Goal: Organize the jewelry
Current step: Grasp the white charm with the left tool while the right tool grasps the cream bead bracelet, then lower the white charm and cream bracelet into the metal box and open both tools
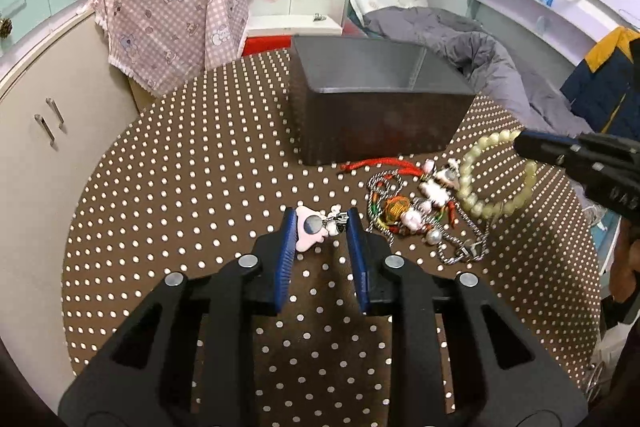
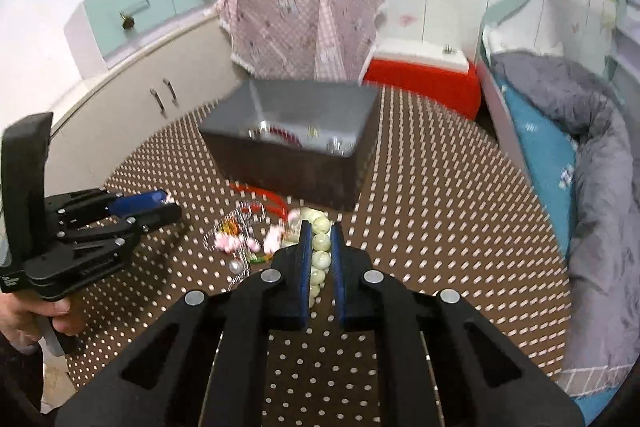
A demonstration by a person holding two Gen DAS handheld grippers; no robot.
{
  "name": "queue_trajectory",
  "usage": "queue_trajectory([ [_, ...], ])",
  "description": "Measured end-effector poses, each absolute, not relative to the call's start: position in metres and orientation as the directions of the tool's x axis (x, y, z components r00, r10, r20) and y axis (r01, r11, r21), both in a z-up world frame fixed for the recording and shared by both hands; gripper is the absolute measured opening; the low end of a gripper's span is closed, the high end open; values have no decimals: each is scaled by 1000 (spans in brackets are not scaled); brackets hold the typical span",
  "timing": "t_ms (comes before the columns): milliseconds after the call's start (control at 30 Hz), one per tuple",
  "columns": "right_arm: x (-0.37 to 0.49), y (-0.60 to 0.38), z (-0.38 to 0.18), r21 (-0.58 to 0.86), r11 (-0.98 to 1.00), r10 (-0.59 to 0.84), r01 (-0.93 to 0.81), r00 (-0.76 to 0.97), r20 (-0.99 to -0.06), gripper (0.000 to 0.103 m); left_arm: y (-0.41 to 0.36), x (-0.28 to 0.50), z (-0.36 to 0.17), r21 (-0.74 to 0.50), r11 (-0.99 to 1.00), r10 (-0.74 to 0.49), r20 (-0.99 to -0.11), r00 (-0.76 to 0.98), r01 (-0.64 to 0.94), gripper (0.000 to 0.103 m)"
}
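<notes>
In the left wrist view, the left gripper [image 1: 322, 227] clamped a pink clip [image 1: 310, 229] above the dotted table [image 1: 180, 187], before the grey box [image 1: 376, 103]. In the right wrist view, the right gripper [image 2: 320, 233] was closed on a pale-green bead bracelet [image 2: 321, 247], beside the jewelry heap [image 2: 248, 235].

A pink checked cloth [image 1: 176, 23] drapes over something, maybe a chair. Grey bedding [image 2: 592, 163] lies beside the dotted tablecloth [image 1: 192, 187].

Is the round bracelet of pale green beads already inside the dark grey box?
No, the bracelet of pale green beads hangs pinched in the right gripper, outside the dark grey box.
</notes>
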State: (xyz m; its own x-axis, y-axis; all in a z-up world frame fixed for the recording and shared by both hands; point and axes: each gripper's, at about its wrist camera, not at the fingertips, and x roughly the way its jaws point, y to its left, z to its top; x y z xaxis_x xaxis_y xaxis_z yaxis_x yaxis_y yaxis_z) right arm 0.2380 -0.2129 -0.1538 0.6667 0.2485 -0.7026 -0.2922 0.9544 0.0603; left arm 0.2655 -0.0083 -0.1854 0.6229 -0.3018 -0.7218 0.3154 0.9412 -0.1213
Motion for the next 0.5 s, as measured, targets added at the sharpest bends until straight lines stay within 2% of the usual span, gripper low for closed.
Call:
queue_trajectory([
  [500, 219, -224, -93, 41, 952, 269, -304, 761, -591, 8, -6, 249, -132, -106, 931, -334, -634, 698, 349, 25],
])
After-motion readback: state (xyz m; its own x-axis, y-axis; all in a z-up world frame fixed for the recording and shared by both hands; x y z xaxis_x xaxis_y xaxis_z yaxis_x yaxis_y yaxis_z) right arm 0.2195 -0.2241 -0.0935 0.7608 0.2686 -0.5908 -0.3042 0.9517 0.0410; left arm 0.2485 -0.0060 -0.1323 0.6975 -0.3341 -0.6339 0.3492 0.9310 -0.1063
